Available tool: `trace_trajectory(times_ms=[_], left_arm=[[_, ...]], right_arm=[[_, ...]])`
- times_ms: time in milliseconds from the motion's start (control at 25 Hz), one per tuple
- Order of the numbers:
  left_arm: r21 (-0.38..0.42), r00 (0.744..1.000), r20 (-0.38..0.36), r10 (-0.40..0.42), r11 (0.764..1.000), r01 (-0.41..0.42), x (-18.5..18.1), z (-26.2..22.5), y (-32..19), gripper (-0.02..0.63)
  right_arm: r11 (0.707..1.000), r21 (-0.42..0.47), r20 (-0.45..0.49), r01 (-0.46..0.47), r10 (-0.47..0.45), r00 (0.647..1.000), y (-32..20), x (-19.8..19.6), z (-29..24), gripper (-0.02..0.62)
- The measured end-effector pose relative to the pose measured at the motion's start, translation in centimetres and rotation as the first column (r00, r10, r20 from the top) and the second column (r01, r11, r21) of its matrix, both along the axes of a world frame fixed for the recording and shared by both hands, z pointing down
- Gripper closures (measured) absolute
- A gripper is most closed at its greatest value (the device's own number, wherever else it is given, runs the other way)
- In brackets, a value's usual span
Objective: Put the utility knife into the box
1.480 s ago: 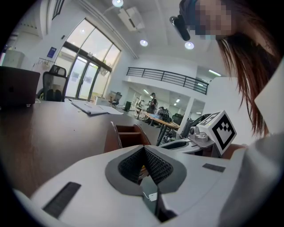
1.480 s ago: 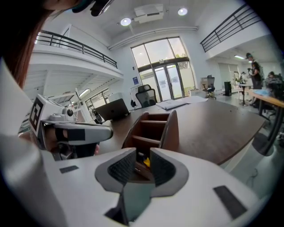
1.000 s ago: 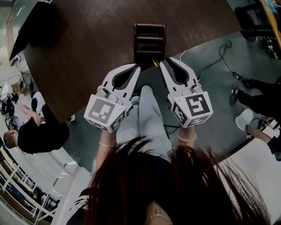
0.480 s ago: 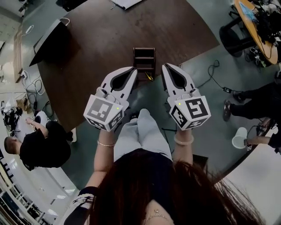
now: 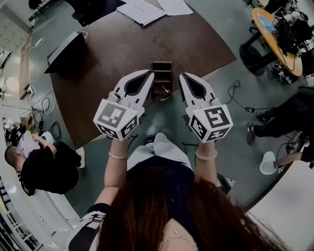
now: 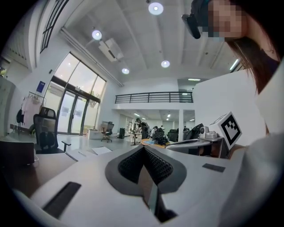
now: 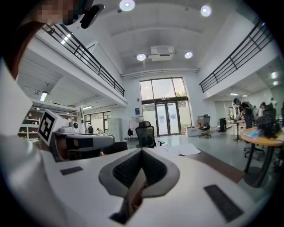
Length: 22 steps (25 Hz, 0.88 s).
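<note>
A dark wooden box (image 5: 162, 78) with open compartments stands at the near edge of the brown table (image 5: 117, 59). A small yellow utility knife (image 5: 167, 89) lies by the box's near right corner; whether it touches the box is unclear. My left gripper (image 5: 149, 74) (image 6: 143, 148) and right gripper (image 5: 182, 77) (image 7: 142, 150) are held up side by side over my lap, on either side of the box in the head view. Both jaws are shut with nothing between them. Both gripper views look out level across the room, and show neither box nor knife.
A black laptop (image 5: 66, 46) and papers (image 5: 142, 10) lie on the far part of the table. A person in black (image 5: 41, 162) crouches at the left. Cables (image 5: 235, 93) run across the floor. At the right are another seated person (image 5: 289, 115) and a round table (image 5: 277, 29).
The head view has pulled back and up: table and box look smaller and farther. Both grippers stay shut, side by side, and have lifted with me.
</note>
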<state>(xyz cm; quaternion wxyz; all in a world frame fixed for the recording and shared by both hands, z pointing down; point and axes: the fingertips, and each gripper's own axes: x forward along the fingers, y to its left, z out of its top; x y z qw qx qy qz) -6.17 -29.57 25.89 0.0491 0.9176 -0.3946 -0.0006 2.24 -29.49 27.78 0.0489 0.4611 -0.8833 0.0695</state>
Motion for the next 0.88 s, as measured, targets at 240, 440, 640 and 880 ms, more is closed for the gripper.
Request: trace_trajectory(times_ms=[240,440,640,880], left_arm=[[0.014,1.000,-0.012,0.013,1.000,-0.013,0.2,-0.4,0.7,0.605],[0.018,0.999,-0.018,0.028,0.999,-0.028,0.5,-1.0,1.2,0.604],[0.024,0.999,-0.027,0.034,0.999,-0.034,0.2,-1.7,1.3,0.604],[0.023,0.999,-0.029,0.044,0.999,-0.044,0.9,-2.4,0.2,0.604]], right_arm=[[1.000,0.011,-0.007,0.011,-0.011,1.000,0.9,-0.4,-0.3,0.580],[1.000,0.010,-0.008,0.005,-0.005,1.000,1.2,-0.4,-0.8,0.580],[1.000,0.008,-0.010,0.006,-0.006,1.000,1.3,-0.8,-1.4,0.580],[1.000,0.005,-0.016,0.009,-0.009,1.000,0.3,-0.5,-2.0,0.580]])
